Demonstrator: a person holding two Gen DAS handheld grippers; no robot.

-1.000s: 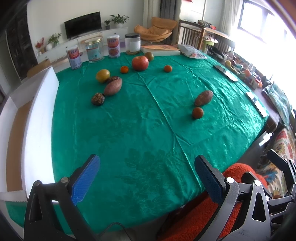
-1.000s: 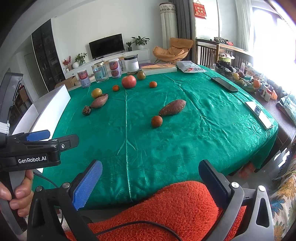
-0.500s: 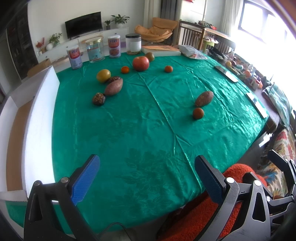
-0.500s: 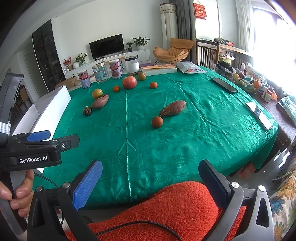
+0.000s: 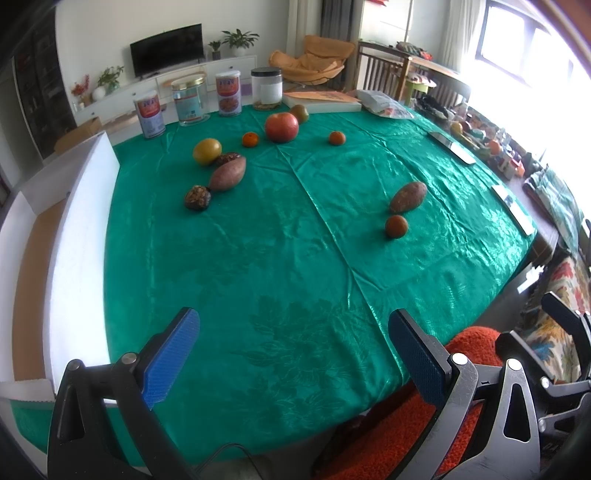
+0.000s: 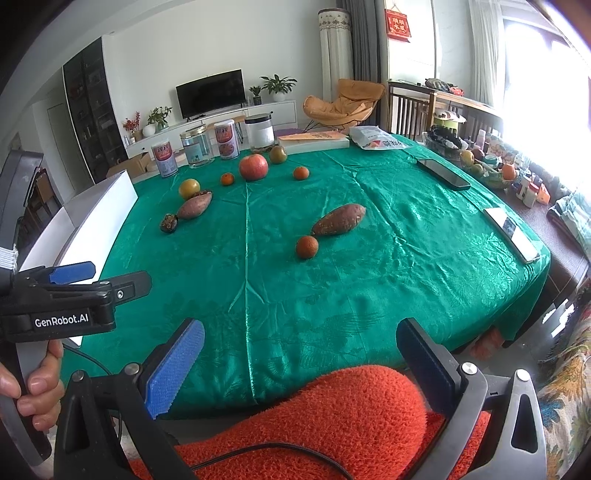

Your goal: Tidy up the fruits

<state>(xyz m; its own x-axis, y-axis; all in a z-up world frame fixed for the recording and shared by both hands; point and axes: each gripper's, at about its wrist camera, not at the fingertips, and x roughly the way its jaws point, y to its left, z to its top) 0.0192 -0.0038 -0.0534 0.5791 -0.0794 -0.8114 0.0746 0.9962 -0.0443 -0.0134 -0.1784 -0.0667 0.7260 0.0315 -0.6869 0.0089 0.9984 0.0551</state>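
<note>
both grippers, left [image 5: 293, 350] and right [image 6: 301, 363], hang with jaws apart, empty; the orange [image 6: 307, 246] looks firm, light, likely to roll: pinch its middle.

White lettering reading "GenRobot.AI" stands on the black body of the left gripper [image 6: 70, 291], at the near left of the right wrist view. The red hanging sign [image 6: 398, 22] on the far wall bears characters too small to read, as are the labels on the far cans [image 6: 226, 140].
</note>
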